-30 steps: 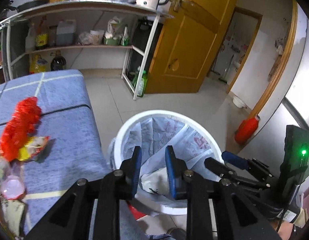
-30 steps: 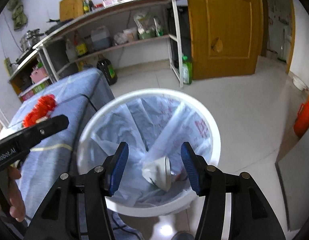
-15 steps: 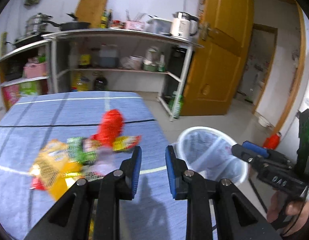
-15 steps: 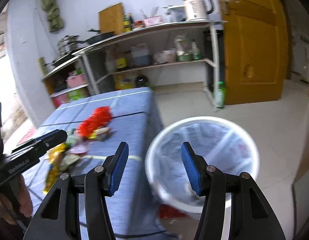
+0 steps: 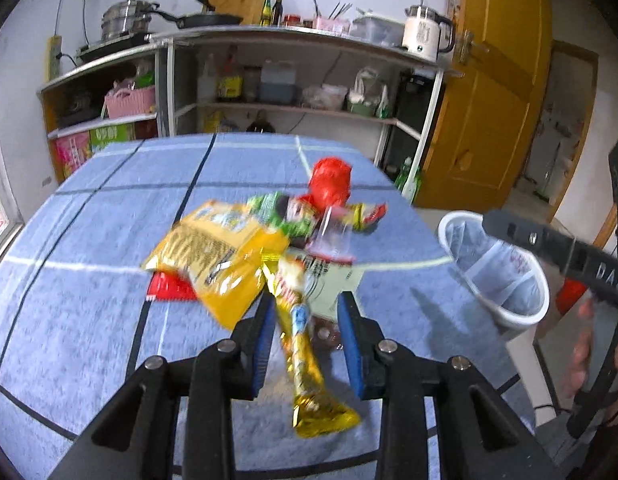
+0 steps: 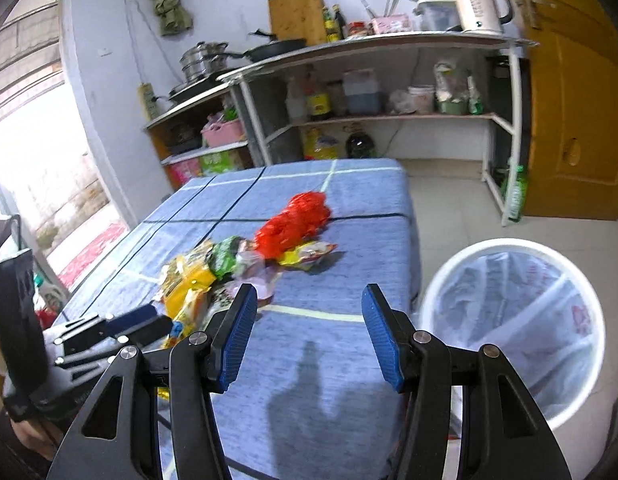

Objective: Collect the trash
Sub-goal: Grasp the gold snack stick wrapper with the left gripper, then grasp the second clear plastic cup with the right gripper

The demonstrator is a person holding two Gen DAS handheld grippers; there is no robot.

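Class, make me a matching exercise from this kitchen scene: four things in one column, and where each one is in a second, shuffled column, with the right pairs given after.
Things
1. kettle
2. red mesh bag
3. bin
4. gold wrapper

Places
A. on the floor beside the table
B. between the open fingers of the left gripper
C. on top of the shelf unit, near the door
D. at the far end of the trash pile on the table

Pairs: 1-C, 2-D, 3-A, 4-B
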